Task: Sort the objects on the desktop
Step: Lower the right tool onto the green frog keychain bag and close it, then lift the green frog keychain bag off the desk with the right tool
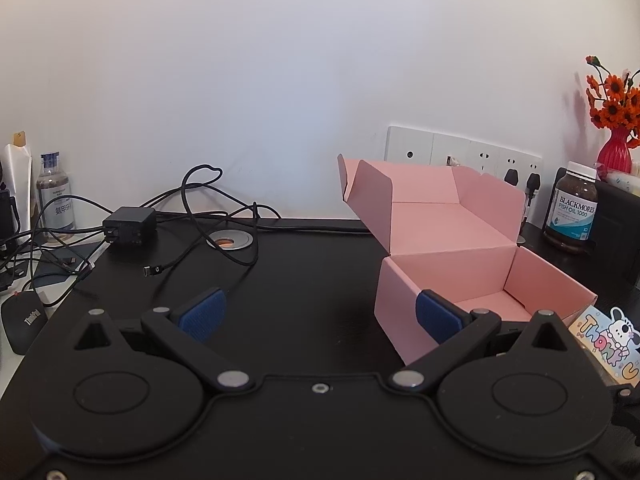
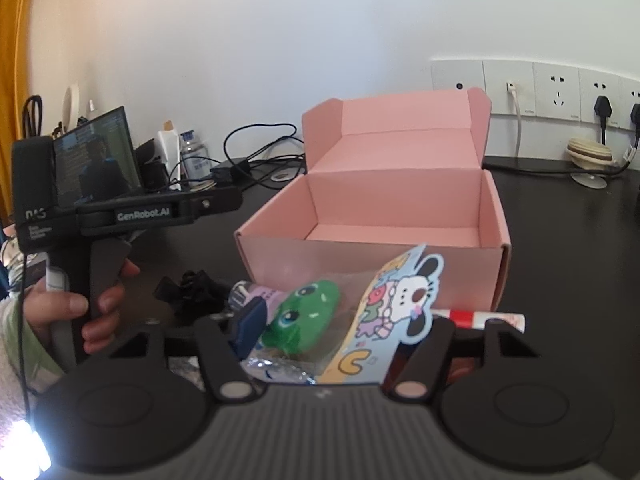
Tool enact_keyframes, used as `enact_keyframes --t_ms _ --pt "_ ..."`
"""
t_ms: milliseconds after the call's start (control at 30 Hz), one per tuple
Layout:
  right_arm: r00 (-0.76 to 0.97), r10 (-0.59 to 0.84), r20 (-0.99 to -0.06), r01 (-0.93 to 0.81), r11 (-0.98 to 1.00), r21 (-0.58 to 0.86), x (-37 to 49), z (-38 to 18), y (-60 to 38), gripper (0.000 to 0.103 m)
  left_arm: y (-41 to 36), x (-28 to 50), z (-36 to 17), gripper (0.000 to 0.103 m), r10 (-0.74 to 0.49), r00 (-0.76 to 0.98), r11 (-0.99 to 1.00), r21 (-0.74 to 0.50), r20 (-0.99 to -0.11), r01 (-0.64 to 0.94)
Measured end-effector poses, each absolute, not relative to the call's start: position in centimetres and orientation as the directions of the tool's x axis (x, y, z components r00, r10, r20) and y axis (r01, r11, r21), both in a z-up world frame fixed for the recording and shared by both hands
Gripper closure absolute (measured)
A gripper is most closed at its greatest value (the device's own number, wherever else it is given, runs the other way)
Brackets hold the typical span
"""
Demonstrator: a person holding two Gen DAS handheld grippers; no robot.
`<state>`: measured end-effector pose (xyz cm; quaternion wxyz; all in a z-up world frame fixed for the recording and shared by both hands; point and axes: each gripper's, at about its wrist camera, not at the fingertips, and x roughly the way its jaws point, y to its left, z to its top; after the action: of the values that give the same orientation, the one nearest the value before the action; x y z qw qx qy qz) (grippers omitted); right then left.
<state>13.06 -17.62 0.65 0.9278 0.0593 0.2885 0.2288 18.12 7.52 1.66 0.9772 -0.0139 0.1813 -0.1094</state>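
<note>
Right gripper clamped on clear toy packet holding green frog, cartoon dog card on its right side. Packet sits just before pink box, whose lid stands open. Left gripper jaws wide apart, empty, above black desk. Charger and cables beyond, near wall.

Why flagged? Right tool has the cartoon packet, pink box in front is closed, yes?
Not closed: the right wrist view shows the pink box open, lid flap up, inside bare. The rest stands: the right tool has the cartoon packet between its fingers.
</note>
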Motion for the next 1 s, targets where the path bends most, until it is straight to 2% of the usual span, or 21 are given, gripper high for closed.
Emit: enact_keyframes --t_ms 333,400,467,1000 --pt "0.722 0.479 -0.499 -0.405 0.878 0.256 13.0 0.6 -17.6 0.055 8.1 18.5 1.5 0.0 -0.229 0.904 0.973 -0.076 -0.36 0.216" --pt "0.725 0.484 -0.49 -0.409 0.875 0.259 12.9 0.6 -17.7 0.066 8.1 18.5 1.5 0.0 -0.229 0.904 0.973 -0.08 -0.362 0.214" --pt "0.728 0.486 -0.483 -0.411 0.874 0.26 12.8 0.6 -17.7 0.071 8.1 18.5 1.5 0.0 -0.229 0.903 0.973 -0.081 -0.363 0.214" --pt "0.729 0.501 -0.466 -0.393 0.864 0.315 12.3 0.7 -18.7 0.076 8.1 18.5 1.5 0.0 -0.227 0.902 0.974 -0.084 -0.366 0.211"
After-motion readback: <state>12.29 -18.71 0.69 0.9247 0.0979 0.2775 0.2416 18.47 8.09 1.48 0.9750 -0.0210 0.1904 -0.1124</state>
